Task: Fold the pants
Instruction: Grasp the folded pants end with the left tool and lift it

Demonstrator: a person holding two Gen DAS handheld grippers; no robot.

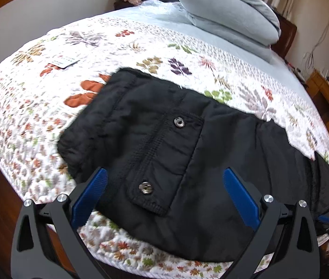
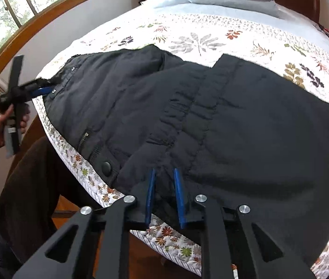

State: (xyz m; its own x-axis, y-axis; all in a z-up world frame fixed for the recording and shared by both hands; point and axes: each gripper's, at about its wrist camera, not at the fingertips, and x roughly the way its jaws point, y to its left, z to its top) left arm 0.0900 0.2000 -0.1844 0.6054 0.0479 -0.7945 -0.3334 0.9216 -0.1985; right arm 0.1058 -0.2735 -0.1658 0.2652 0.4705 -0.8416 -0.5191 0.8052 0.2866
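A bed [image 1: 36,107] with a leaf-patterned quilt is seen beyond both grippers, and black pants [image 2: 211,121] are spread flat across its near edge, apparently laid out for folding. The left gripper [image 1: 164,179] is held with its jaws wide apart over a snap-buttoned pocket [image 1: 166,162], nothing clasped. The right gripper [image 2: 164,174] is nearly closed, its blue fingers [image 2: 151,186] pinching a ridge of cloth, likely to lift it.
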